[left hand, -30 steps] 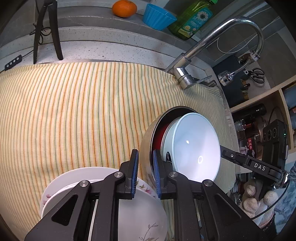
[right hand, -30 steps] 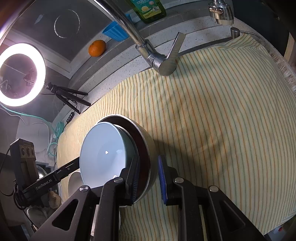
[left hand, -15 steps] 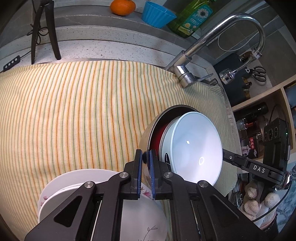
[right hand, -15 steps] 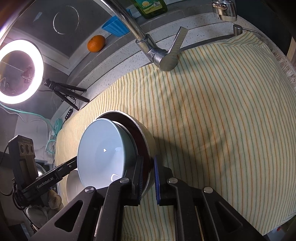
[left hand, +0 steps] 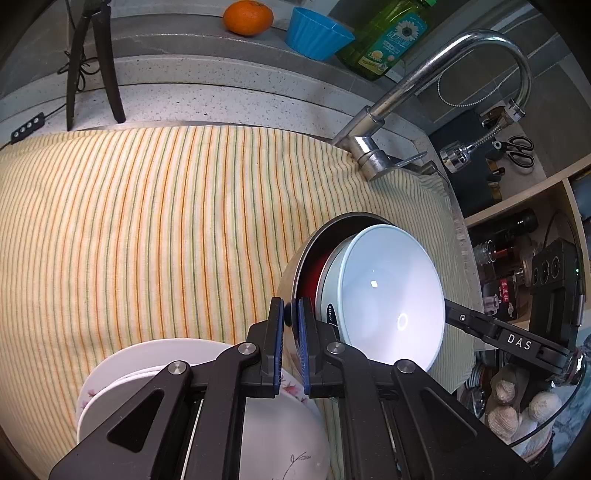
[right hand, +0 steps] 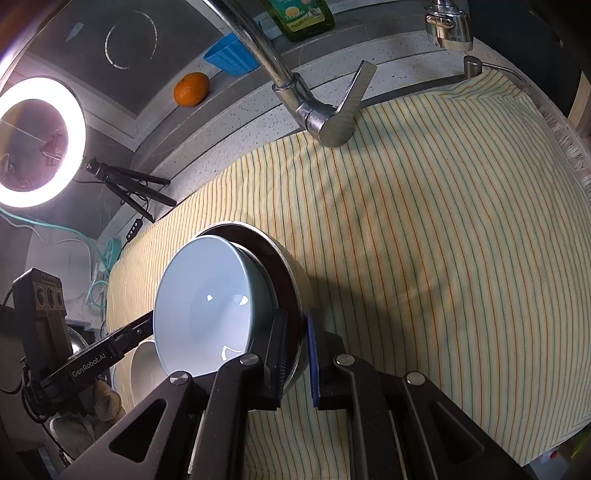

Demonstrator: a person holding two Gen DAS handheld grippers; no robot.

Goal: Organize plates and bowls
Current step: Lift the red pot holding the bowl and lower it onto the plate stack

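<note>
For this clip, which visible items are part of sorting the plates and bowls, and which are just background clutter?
Part of the job:
- pale blue bowl
- metal bowl around it, gripped at its rim by the left gripper and right gripper
- stack of white plates

Just lying about:
- orange
- blue cup
- dish soap bottle
- faucet
- scissors
- ring light

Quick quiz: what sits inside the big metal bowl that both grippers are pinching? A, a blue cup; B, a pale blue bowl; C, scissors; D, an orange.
B: the pale blue bowl is nested inside the metal bowl, whose rim the left gripper and the right gripper both clamp.
</note>
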